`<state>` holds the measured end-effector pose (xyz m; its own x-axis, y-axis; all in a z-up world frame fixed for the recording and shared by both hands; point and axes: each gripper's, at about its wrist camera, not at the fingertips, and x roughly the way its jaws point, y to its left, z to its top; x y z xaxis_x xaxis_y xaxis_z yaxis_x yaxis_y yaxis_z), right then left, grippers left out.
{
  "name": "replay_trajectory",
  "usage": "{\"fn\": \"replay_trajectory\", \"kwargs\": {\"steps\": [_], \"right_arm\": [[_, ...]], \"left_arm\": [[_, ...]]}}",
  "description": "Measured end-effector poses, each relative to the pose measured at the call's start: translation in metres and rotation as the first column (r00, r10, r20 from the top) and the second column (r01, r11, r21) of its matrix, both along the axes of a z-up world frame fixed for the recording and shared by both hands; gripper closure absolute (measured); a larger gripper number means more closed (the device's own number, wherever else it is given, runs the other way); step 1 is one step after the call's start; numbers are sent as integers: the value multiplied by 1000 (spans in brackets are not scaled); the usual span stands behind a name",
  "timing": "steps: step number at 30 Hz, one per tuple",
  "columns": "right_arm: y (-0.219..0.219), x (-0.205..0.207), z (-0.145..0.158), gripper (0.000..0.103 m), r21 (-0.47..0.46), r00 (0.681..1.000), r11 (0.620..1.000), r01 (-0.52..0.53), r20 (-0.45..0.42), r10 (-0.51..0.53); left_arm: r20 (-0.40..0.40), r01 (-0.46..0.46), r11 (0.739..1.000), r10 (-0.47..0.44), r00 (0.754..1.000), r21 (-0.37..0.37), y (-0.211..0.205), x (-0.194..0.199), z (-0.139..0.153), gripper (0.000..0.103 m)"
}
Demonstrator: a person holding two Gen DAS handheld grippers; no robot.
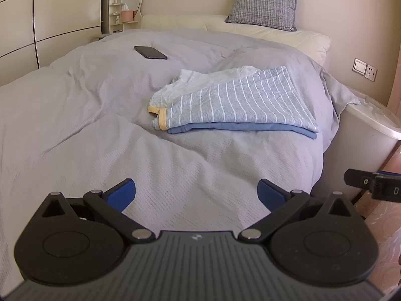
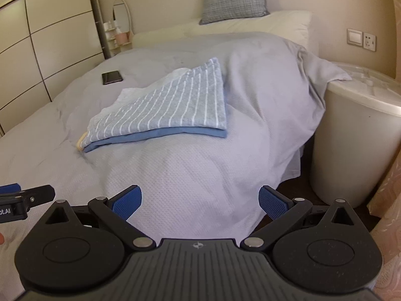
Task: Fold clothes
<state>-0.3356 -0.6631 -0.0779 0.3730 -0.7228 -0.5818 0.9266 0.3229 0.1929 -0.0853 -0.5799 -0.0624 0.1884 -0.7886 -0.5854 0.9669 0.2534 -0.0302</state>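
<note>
Your left gripper (image 1: 196,193): fingers spread, empty | your right gripper (image 2: 200,200): fingers spread, empty | folded blue white-striped cotton garment (image 1: 233,100): flat on grey quilted bedspread (image 1: 87,115), beyond both grippers | black rectangular phone (image 1: 150,52): beyond garment

The bed (image 1: 100,115) wore a rumpled pale grey cover. On it, toward one o'clock in the left wrist view, lay a folded striped garment (image 1: 233,100), grey-blue with white lines, a yellow trim at its near left corner. A dark phone (image 1: 150,52) lay flat at eleven o'clock, well apart. A cream pillow (image 1: 263,31) lay at the head, a grey checked cushion (image 1: 265,0) upright on it.
</note>
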Motion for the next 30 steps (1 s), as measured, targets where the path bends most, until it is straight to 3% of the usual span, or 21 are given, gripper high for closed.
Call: {"fn": "replay_trajectory", "kwargs": {"steps": [16, 30], "right_arm": [[0, -6, 3, 1, 24, 1000, 1000, 15, 15, -16], [4, -4, 6, 1, 26, 1000, 1000, 9, 16, -10]], "left_arm": [[14, -35, 999, 34, 999, 18, 3, -3, 0, 1], [100, -47, 999, 46, 994, 11, 5, -11, 8, 1]]}}
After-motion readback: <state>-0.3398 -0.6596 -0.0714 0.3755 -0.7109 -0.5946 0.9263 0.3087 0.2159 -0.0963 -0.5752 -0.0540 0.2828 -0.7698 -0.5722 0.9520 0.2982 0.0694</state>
